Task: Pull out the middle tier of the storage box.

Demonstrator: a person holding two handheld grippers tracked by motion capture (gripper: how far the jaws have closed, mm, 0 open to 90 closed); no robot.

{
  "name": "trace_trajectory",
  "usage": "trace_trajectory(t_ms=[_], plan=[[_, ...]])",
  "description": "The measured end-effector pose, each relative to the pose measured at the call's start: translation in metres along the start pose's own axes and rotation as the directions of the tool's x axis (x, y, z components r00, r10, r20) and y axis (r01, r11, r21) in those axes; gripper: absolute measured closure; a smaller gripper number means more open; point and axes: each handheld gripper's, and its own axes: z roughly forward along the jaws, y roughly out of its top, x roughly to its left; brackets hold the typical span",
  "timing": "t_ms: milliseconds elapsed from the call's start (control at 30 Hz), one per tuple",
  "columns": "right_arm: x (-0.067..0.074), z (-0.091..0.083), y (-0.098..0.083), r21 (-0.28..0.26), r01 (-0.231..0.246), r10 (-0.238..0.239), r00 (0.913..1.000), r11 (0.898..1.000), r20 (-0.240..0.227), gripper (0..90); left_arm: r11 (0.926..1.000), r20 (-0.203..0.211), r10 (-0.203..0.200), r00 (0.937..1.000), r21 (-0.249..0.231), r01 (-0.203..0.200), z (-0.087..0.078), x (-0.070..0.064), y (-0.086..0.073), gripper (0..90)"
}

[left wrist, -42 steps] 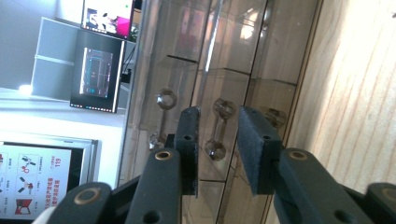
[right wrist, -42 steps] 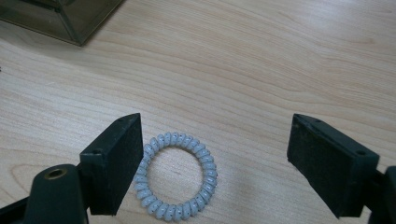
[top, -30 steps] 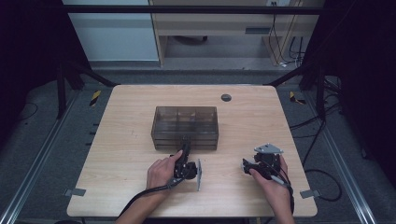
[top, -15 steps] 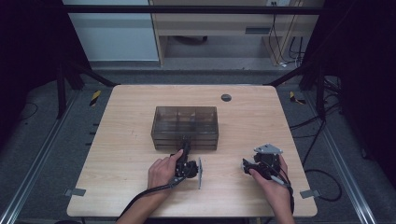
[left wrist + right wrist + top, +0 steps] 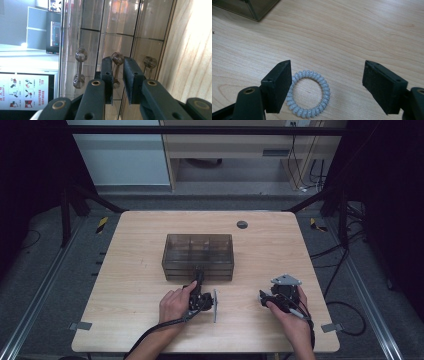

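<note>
A smoky transparent drawer box (image 5: 197,250) stands mid-table. My left gripper (image 5: 199,274) points at its front. In the left gripper view the middle drawer's clear handle (image 5: 117,58) sits between the jaws of the left gripper (image 5: 118,62). Those jaws have just been closing and stand narrow around it, with no firm press visible. Near the table's front right is my right gripper (image 5: 262,296). The right gripper (image 5: 328,65) hangs open over a pale spiral hair tie (image 5: 325,87) lying flat on the wood beside one pad (image 5: 280,85). Its jaws have just been closing a little.
Two more clear handles (image 5: 80,67) (image 5: 149,62) flank the middle one on the box front. A small dark round disc (image 5: 242,224) lies at the table's (image 5: 125,285) far side. A corner of the box (image 5: 249,10) is beyond the hair tie.
</note>
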Motion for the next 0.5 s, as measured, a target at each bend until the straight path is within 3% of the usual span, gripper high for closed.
trace_trajectory(t_ms=[500], plan=[[0.0005,0.0001,0.0001,0.001,0.004,-0.004,1.0000,1.000,-0.001,24.3,0.9999,0.000,-0.015,0.9999,0.005,0.015,0.0002,-0.0003,0.0012,79.2]])
